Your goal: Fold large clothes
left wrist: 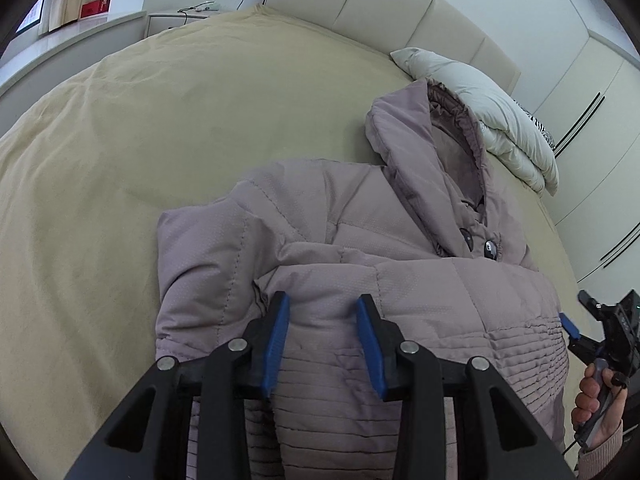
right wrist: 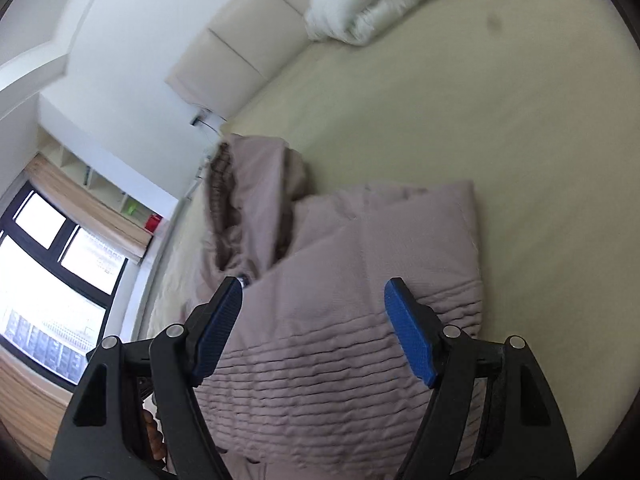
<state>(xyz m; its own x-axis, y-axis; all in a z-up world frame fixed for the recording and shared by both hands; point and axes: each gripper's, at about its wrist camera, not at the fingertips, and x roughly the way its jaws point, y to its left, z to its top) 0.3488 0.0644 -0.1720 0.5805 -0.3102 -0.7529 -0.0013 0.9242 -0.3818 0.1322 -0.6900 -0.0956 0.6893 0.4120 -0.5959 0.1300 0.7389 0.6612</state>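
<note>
Item: mauve quilted hooded coat point(left wrist: 400, 248), lying on the tan bedspread point(left wrist: 160, 140) with sleeves folded in over the body and hood point(left wrist: 424, 136) toward the folded white duvet point(left wrist: 492, 120). Left gripper point(left wrist: 323, 312) hovers over the ribbed waist, jaws part-spread with nothing pinched; right gripper point(right wrist: 314, 300) likewise, jaws wide and empty, though its blurred view leaves contact with the fabric uncertain. Next step, probably a lengthwise fold: take both layers evenly, lifting together to keep the sleeves tucked.
</note>
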